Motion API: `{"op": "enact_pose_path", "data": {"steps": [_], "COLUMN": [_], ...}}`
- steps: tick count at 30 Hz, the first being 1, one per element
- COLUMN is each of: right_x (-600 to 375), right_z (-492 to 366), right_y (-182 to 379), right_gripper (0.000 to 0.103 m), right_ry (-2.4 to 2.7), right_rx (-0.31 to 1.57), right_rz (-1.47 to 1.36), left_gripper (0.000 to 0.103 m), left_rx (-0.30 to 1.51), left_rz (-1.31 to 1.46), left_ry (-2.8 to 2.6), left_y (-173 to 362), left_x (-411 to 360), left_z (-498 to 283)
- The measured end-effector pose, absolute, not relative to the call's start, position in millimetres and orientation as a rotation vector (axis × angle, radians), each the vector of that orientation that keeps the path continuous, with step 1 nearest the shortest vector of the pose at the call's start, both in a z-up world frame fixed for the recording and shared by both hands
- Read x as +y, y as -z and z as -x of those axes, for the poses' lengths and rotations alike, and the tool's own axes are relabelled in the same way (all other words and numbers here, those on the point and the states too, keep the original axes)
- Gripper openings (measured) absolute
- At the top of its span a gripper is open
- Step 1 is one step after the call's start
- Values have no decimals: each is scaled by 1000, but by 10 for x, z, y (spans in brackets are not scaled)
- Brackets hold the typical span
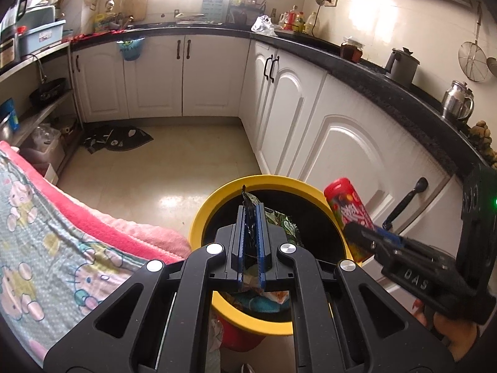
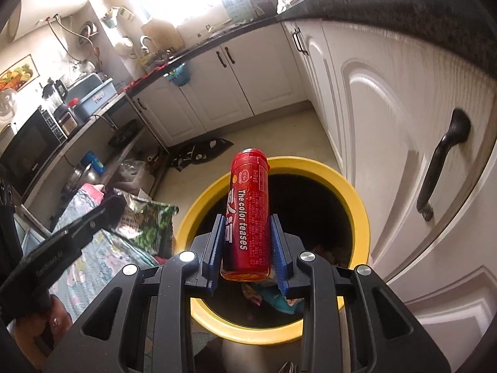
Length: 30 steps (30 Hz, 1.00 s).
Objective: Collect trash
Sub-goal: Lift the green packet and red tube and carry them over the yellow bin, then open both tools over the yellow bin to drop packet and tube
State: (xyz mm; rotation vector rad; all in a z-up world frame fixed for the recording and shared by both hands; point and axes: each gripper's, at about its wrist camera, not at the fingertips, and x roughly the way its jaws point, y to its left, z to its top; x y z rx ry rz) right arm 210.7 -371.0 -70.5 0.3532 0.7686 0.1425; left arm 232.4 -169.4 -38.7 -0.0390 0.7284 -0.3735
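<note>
Your left tool was clamped on a green snack wrapper over the yellow-rimmed bin. Your right tool gripped a red candy tube — upright, above the same bin, beside the white cabinet.

Red tube, cylindrical w/ red cap, white print "The color teases": held lengthwise between blue pads of right hand-held gripper, cap pointing away, over the bin opening. Green printed wrapper, crinkled foil: pinched thin between pads of left hand-held gripper, hanging above bin's near-left side. Bin: round, yellow rim, dark inside, on the floor by white cabinets; colourful wrappers lie at its bottom, approx near side.
</note>
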Motion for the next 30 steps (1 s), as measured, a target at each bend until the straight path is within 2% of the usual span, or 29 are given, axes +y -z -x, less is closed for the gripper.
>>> {"op": "enact_pose_path", "data": {"steps": [18,30], "right_x": [-3664,-3608], "right_z": [-2248,-2338], "right_y": [1229,1353], "right_gripper": [28,28], "right_ry": [-111,-108], "right_rx": [908,955], "right_rz": [-351,-346], "left_gripper": [4,4], "left_rx": [838,884], "left_rz": [44,56], "left_ry": [369,363], "left_y": [786,922], "left_x": [-1741,-1716], "left_z": [-2593,-2630]}}
